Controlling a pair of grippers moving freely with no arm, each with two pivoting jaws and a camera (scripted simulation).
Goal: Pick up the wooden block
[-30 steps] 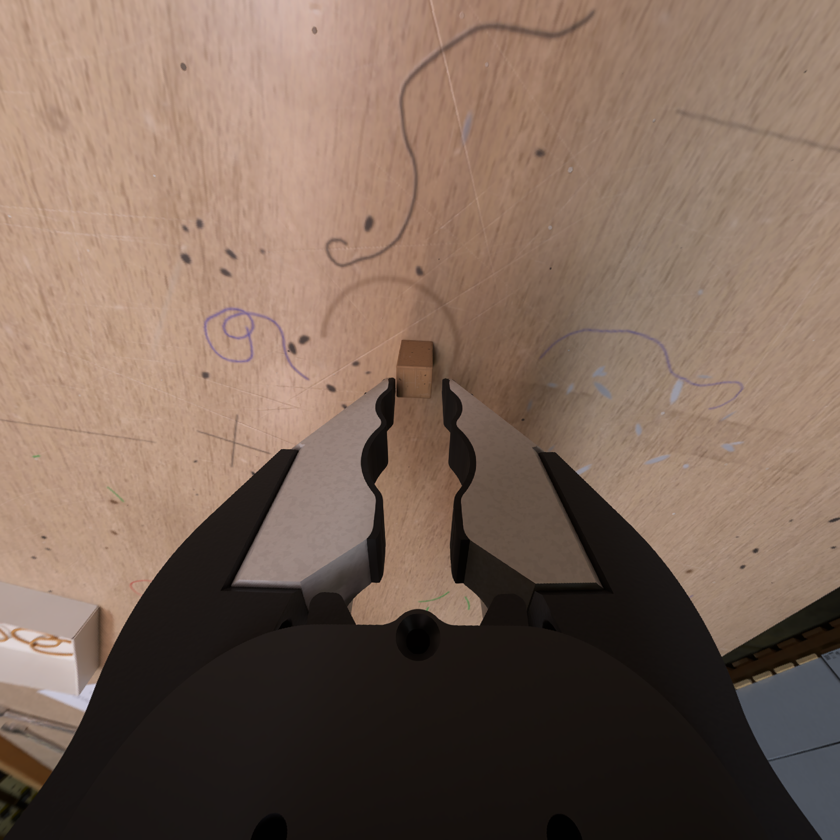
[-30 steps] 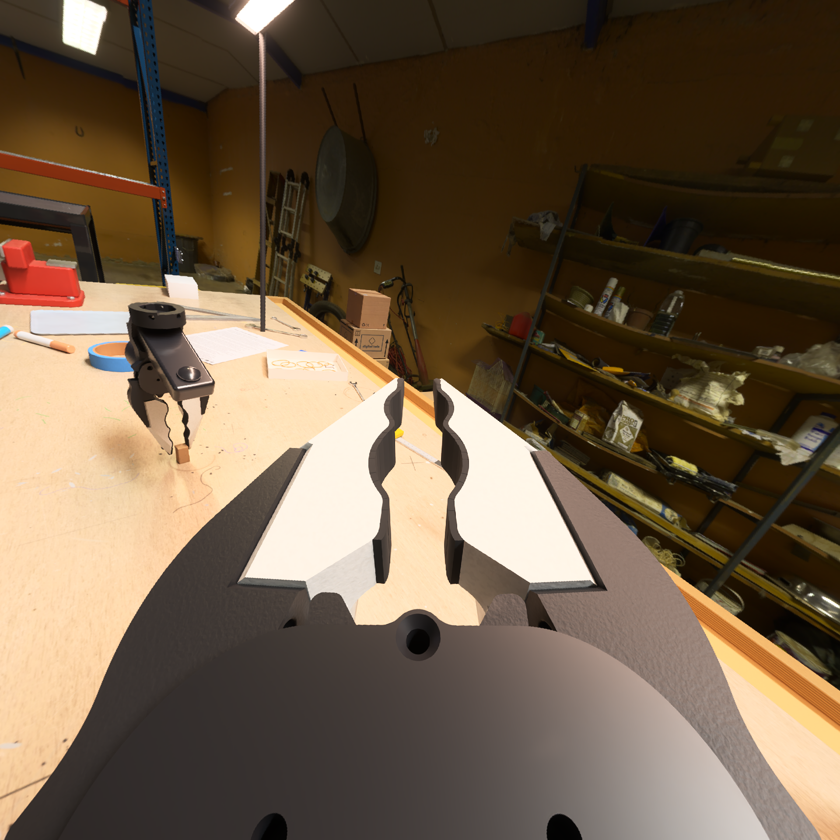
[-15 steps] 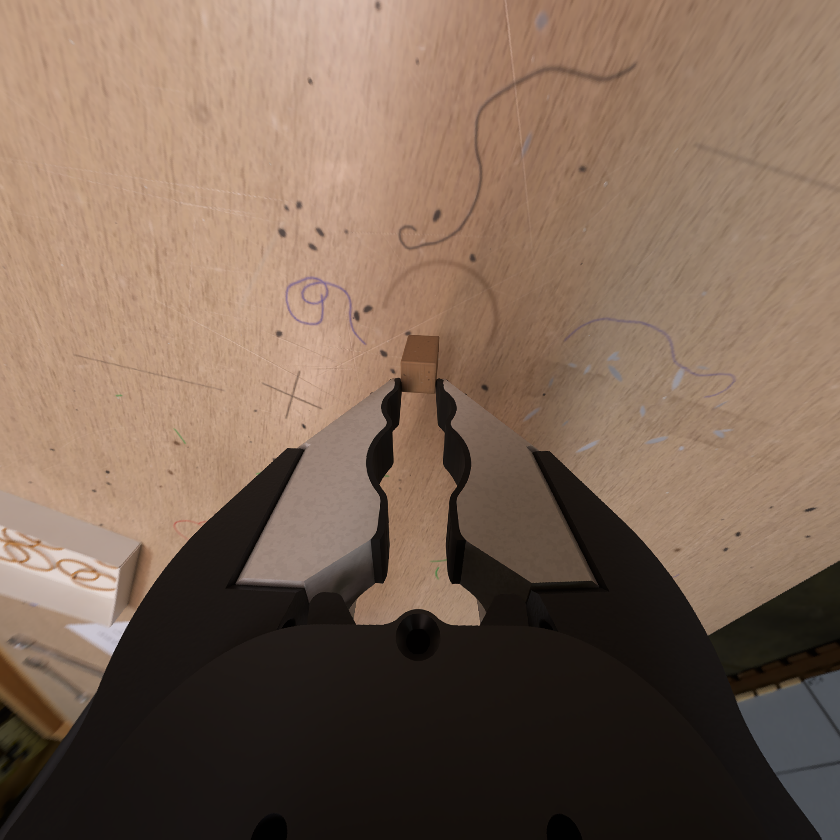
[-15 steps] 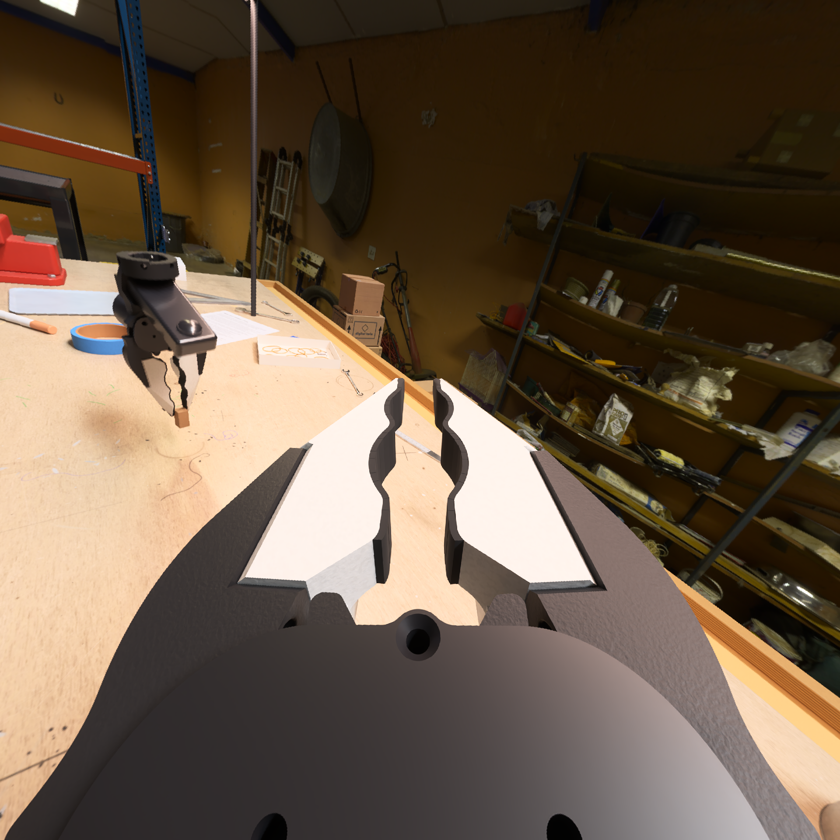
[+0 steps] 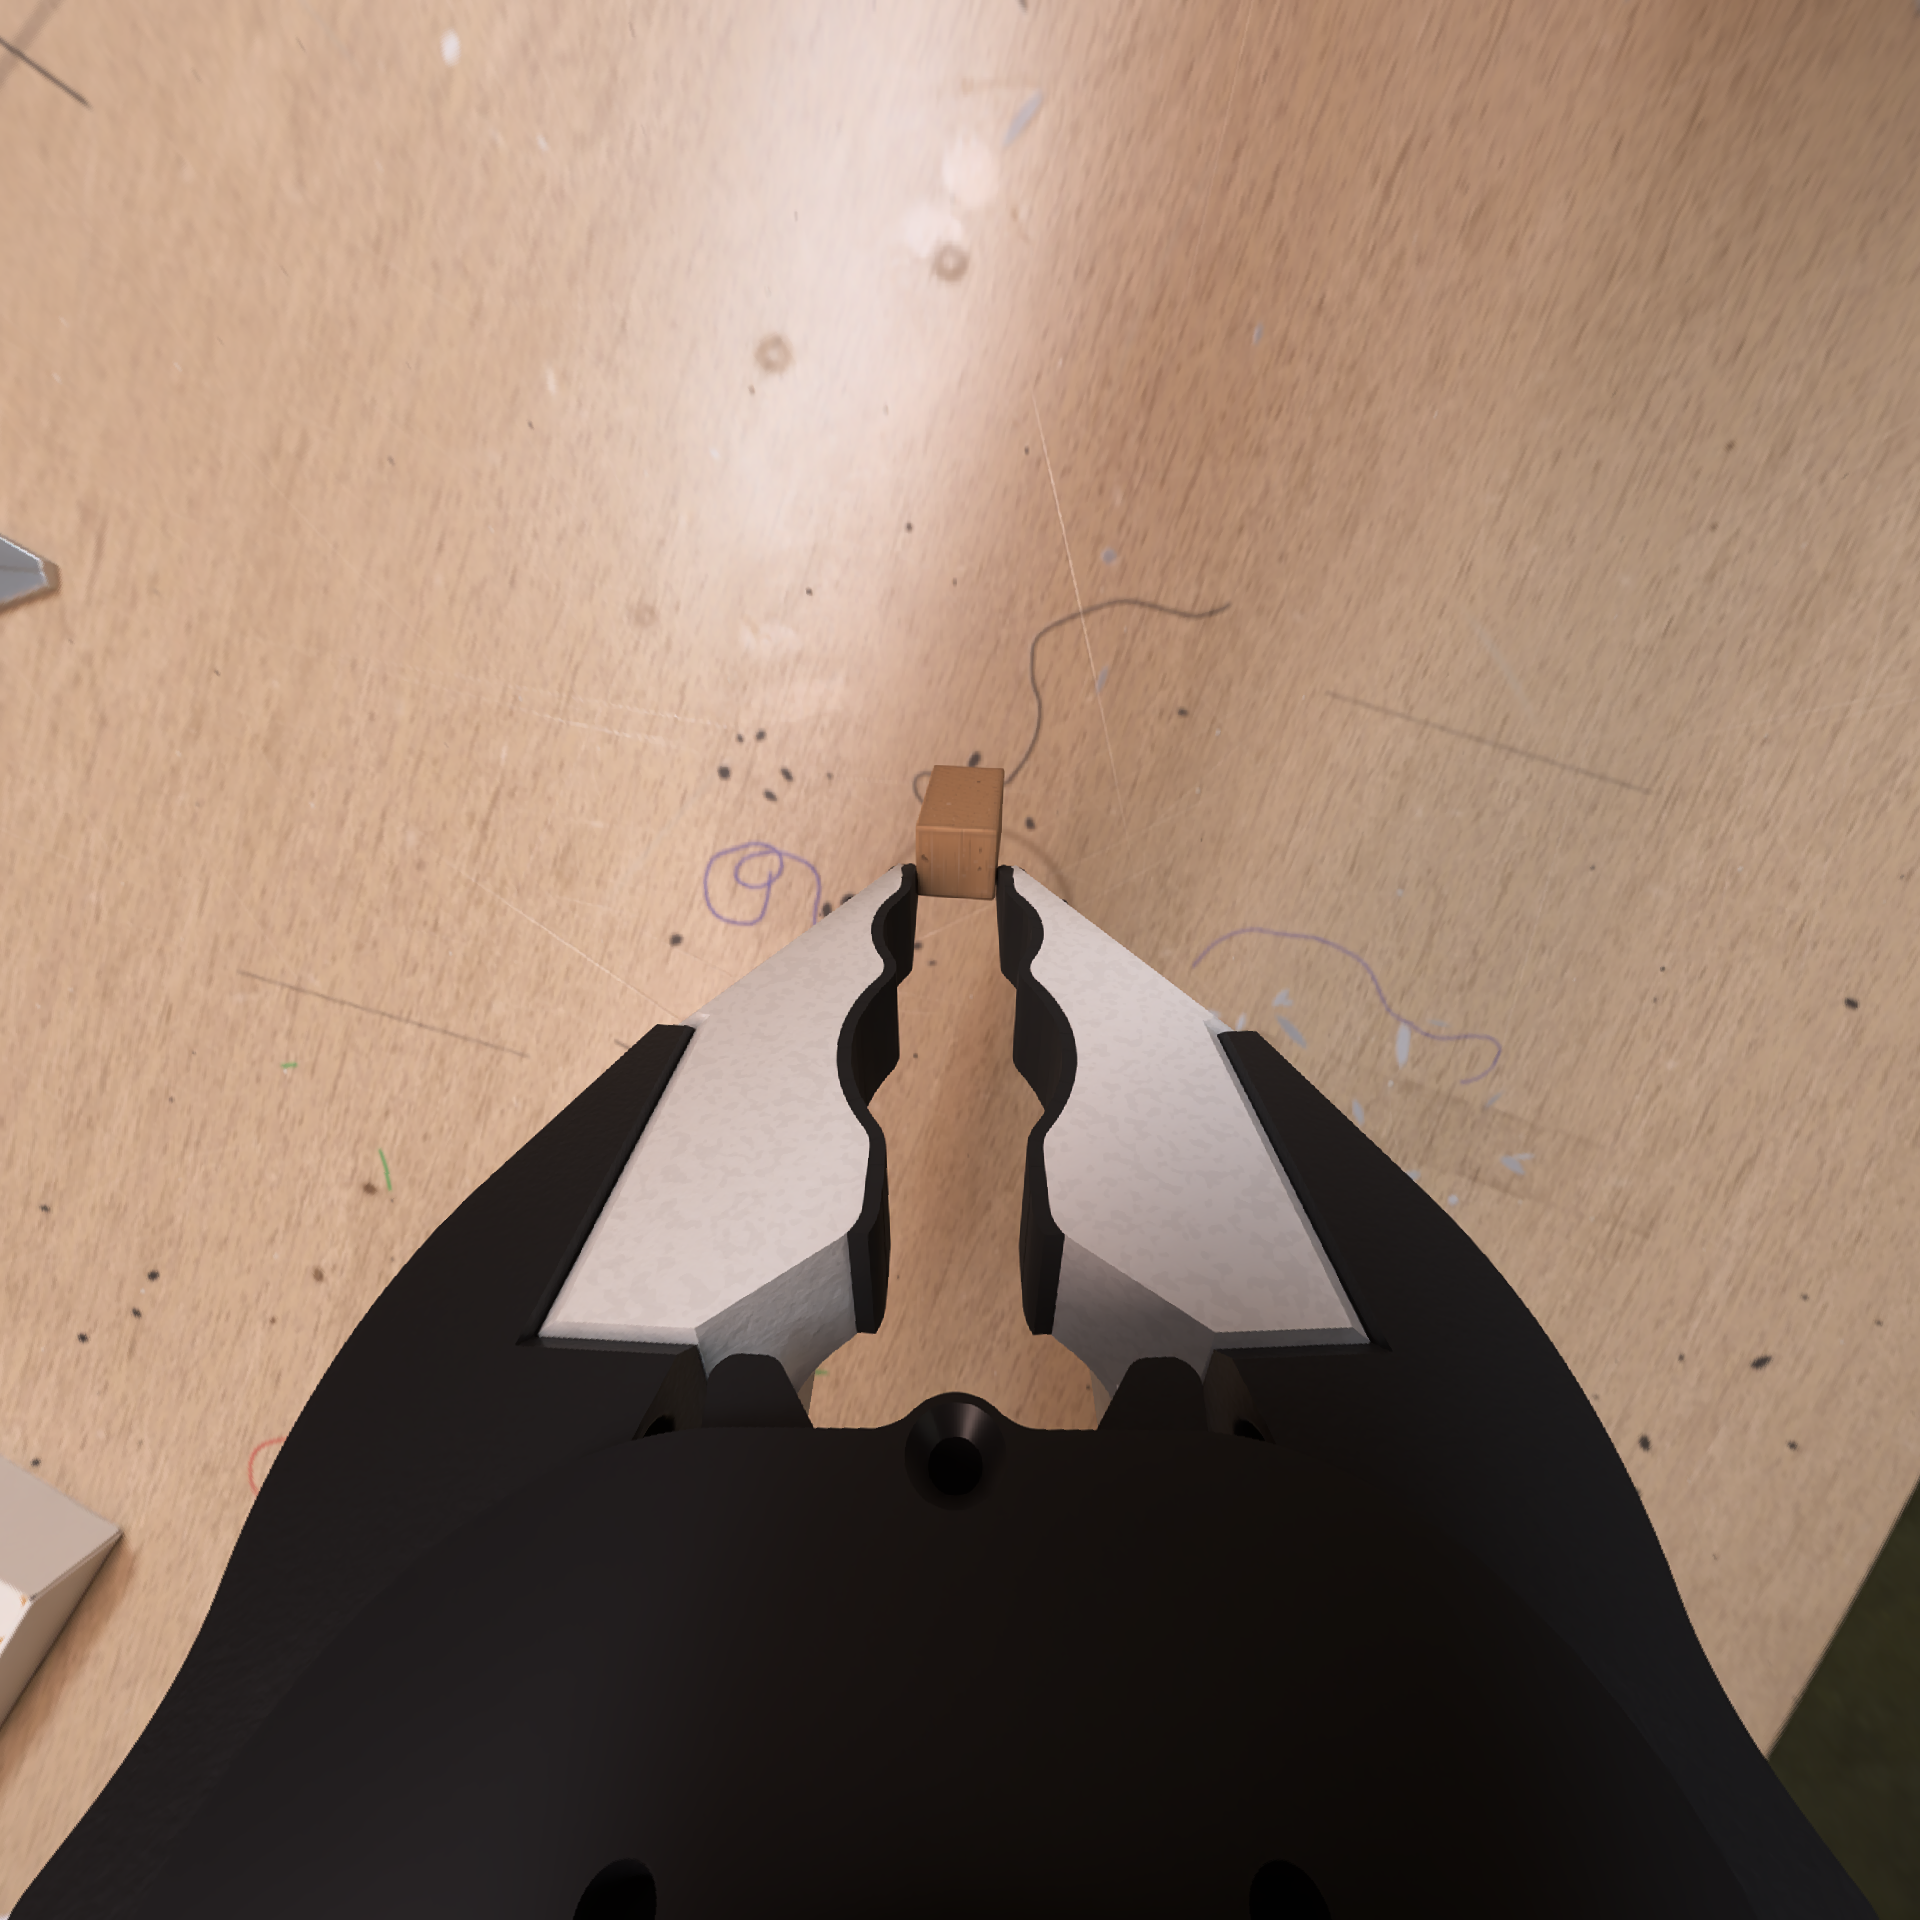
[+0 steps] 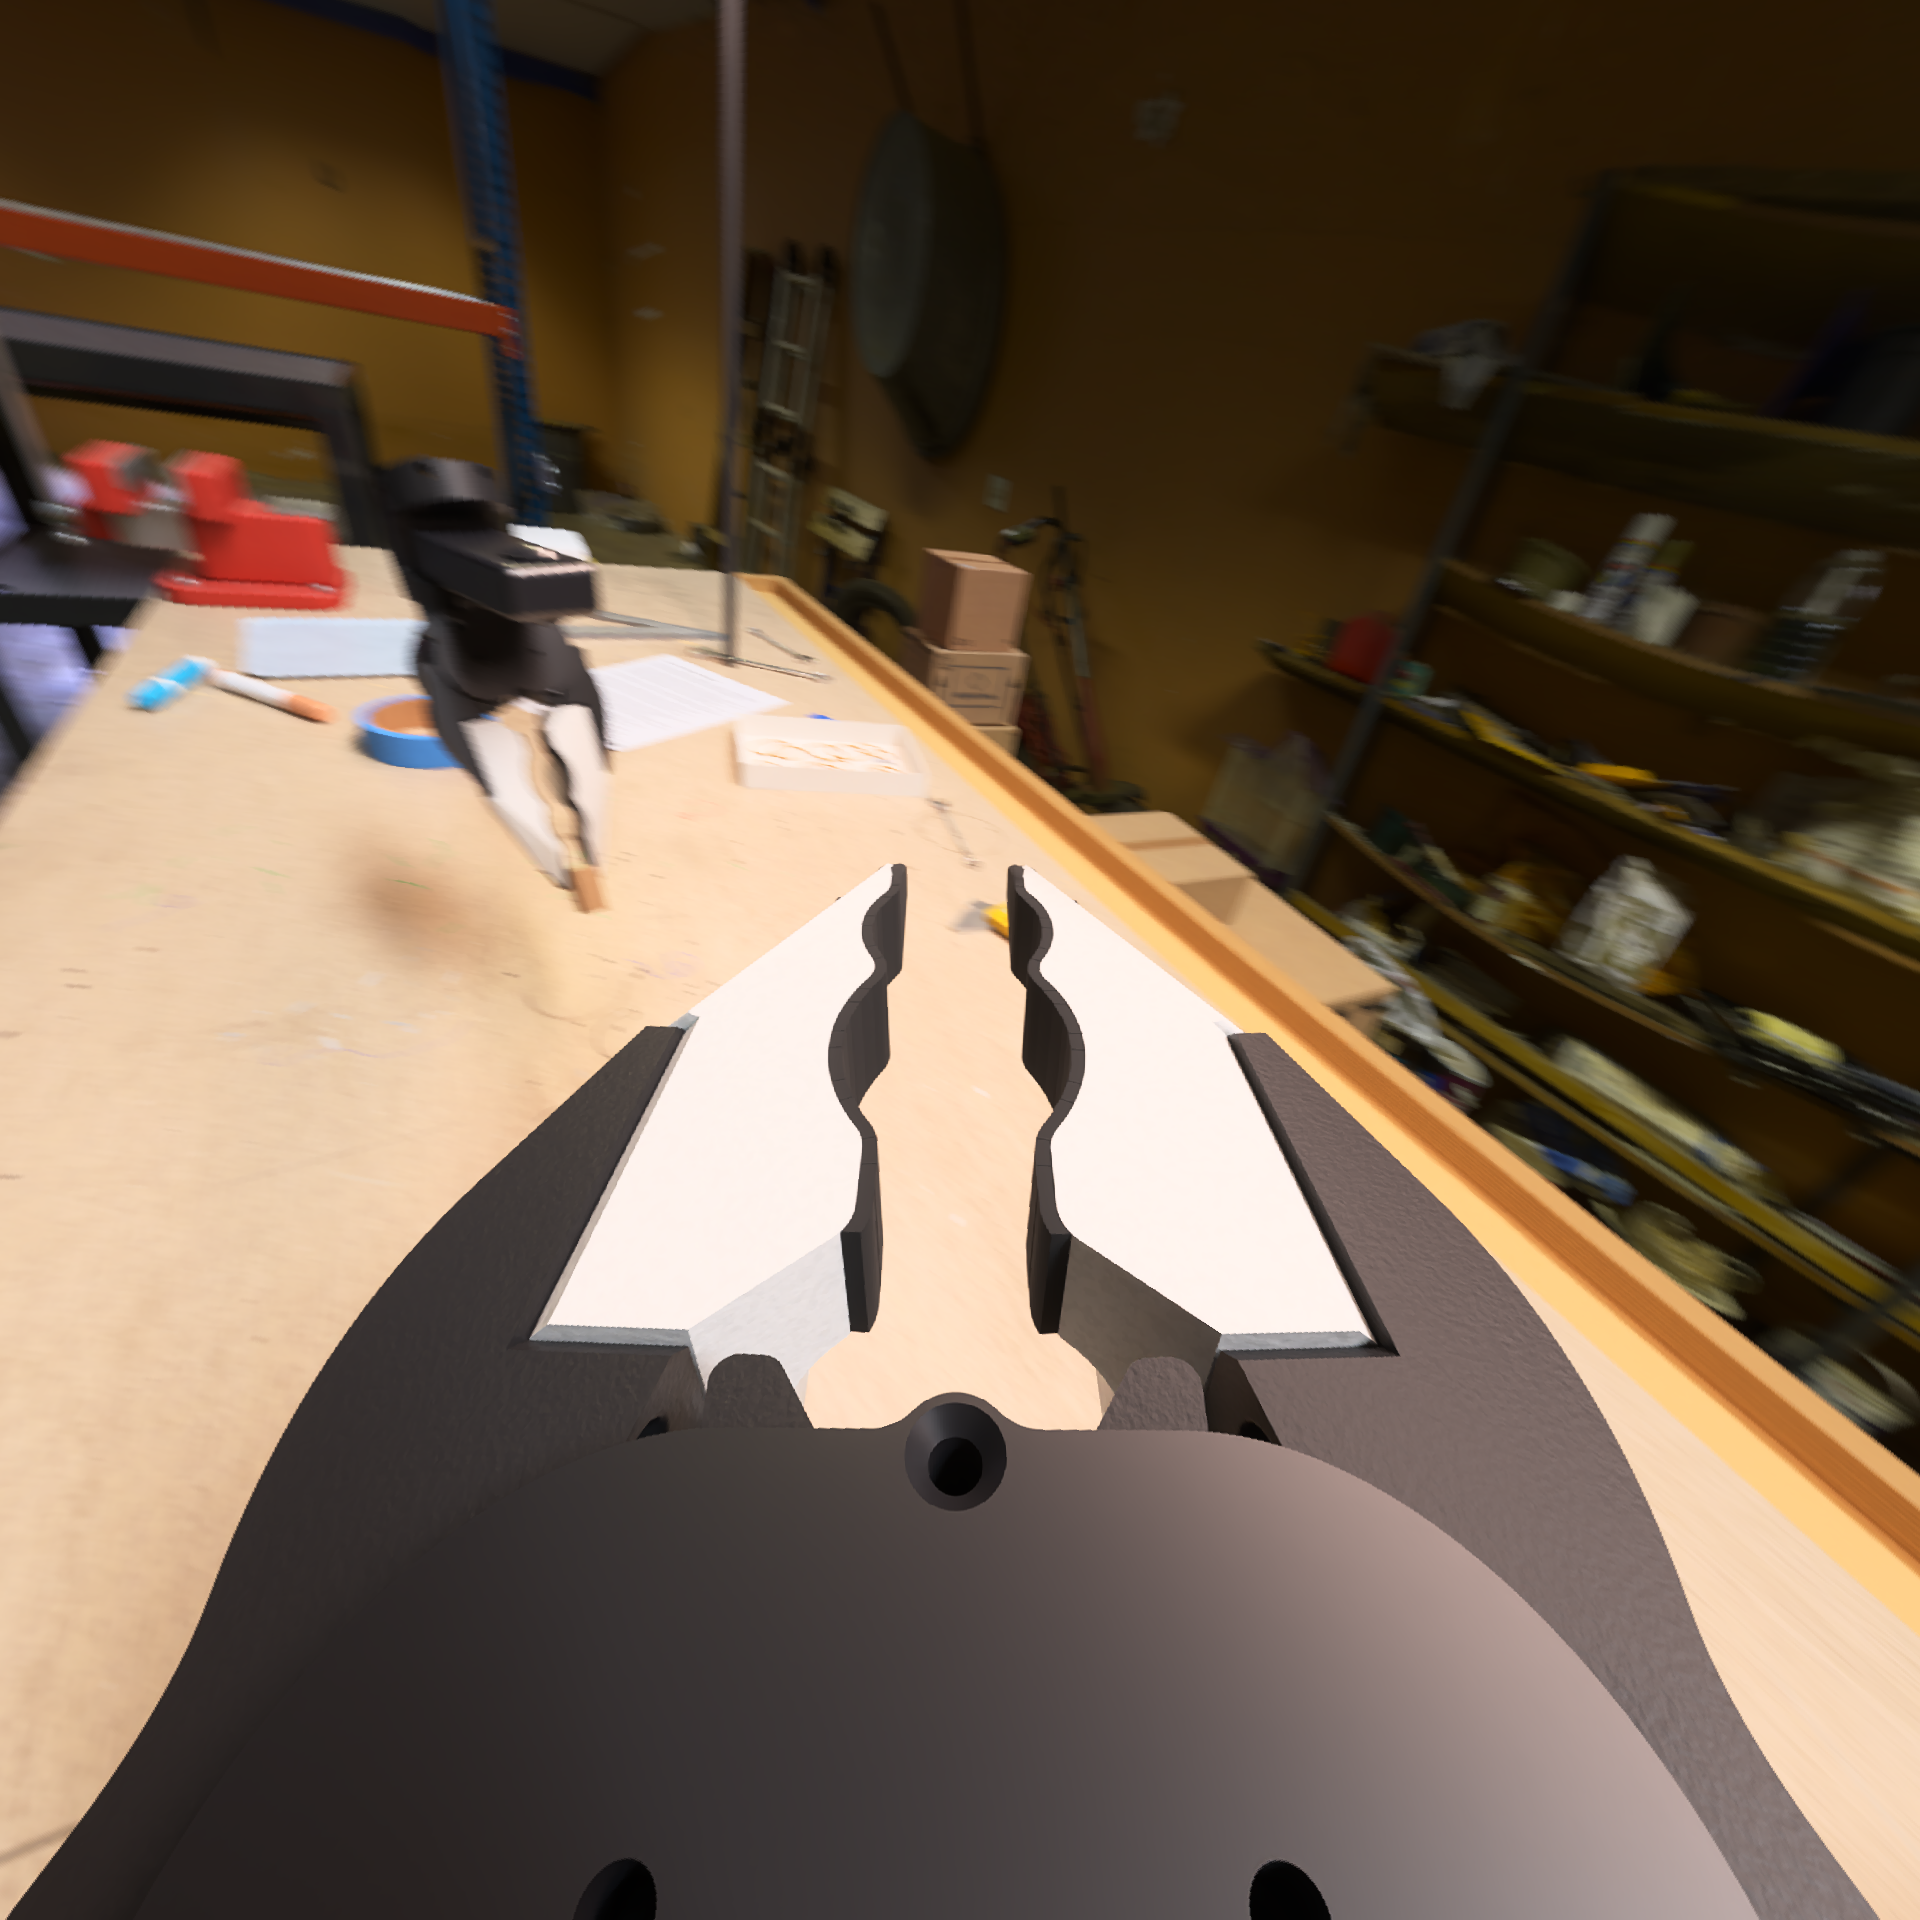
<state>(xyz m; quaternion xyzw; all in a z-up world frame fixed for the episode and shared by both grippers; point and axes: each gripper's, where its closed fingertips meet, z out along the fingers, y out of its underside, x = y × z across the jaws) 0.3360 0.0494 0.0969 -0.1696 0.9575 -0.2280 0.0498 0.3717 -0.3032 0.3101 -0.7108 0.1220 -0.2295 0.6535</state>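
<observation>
A small brown wooden block (image 5: 958, 834) sits pinched between the tips of my left gripper (image 5: 956, 881), which is shut on it and holds it well above the scribbled wooden table (image 5: 520, 416). In the right wrist view the left gripper (image 6: 577, 878) hangs over the table at the left, with the block (image 6: 589, 888) at its tips, clear of the surface. My right gripper (image 6: 956, 881) is open and empty, low over the table near its right edge.
A white box (image 6: 828, 756) of rubber bands, a sheet of paper (image 6: 681, 698), blue tape roll (image 6: 400, 732), marker (image 6: 234, 691) and red vise (image 6: 223, 530) lie farther back. An orange raised rim (image 6: 1195, 935) bounds the table on the right; shelves (image 6: 1610, 831) stand beyond.
My left gripper closed on the block and has lifted it up off the table. The right gripper's view has swung and blurred; its jaws stay open.
</observation>
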